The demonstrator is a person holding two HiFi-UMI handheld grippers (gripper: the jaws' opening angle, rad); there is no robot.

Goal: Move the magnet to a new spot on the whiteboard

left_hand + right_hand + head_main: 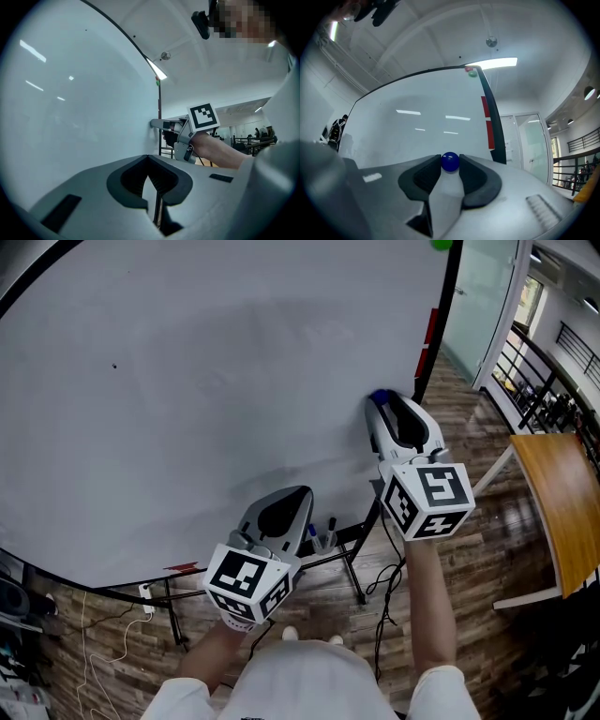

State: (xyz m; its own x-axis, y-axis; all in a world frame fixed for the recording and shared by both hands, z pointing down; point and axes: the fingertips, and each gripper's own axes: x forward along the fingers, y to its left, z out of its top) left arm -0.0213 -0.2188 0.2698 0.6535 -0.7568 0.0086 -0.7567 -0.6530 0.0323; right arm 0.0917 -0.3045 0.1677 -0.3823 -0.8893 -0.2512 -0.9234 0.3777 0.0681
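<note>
The whiteboard fills most of the head view. A small blue ball magnet sits on it near its right edge. My right gripper points at the board, its two pads closed on the blue magnet from both sides. In the right gripper view the right gripper holds it against the whiteboard. My left gripper hangs lower, near the board's bottom edge, jaws together and empty. The left gripper view shows the right gripper touching the whiteboard.
A green magnet sits at the board's top right corner, seen also as the green magnet. Red strips line the right frame. Markers rest in the tray. A wooden table and a railing stand to the right.
</note>
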